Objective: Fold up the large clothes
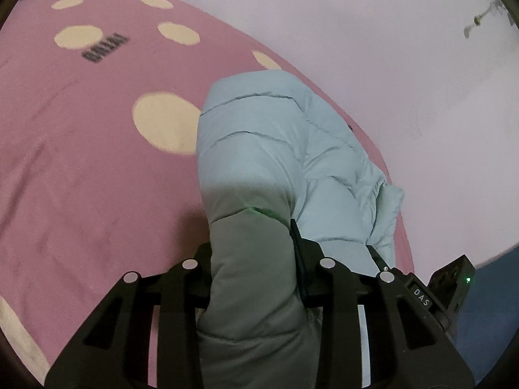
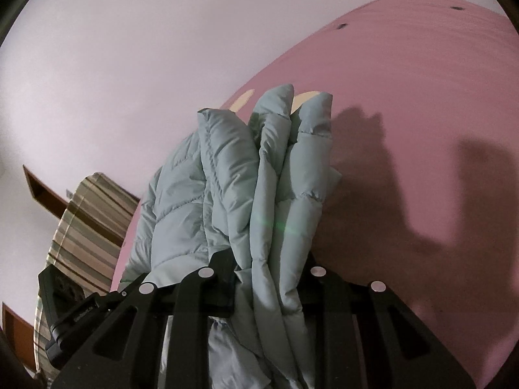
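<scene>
left gripper (image 1: pixel 253 243) jaws pinching thick fold of jacket (image 1: pixel 259 149); right gripper (image 2: pixel 269 259) jaws pinching bunched jacket layers; pink sheet (image 1: pixel 81 162) under jacket, wall (image 1: pixel 356 32) far.

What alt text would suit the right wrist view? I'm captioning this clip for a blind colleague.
The right gripper is clamped on a bunched, pale blue quilted puffer jacket that hangs in thick folds over a pink bedcover. A pale wall and a striped fabric item lie to the left.
</scene>
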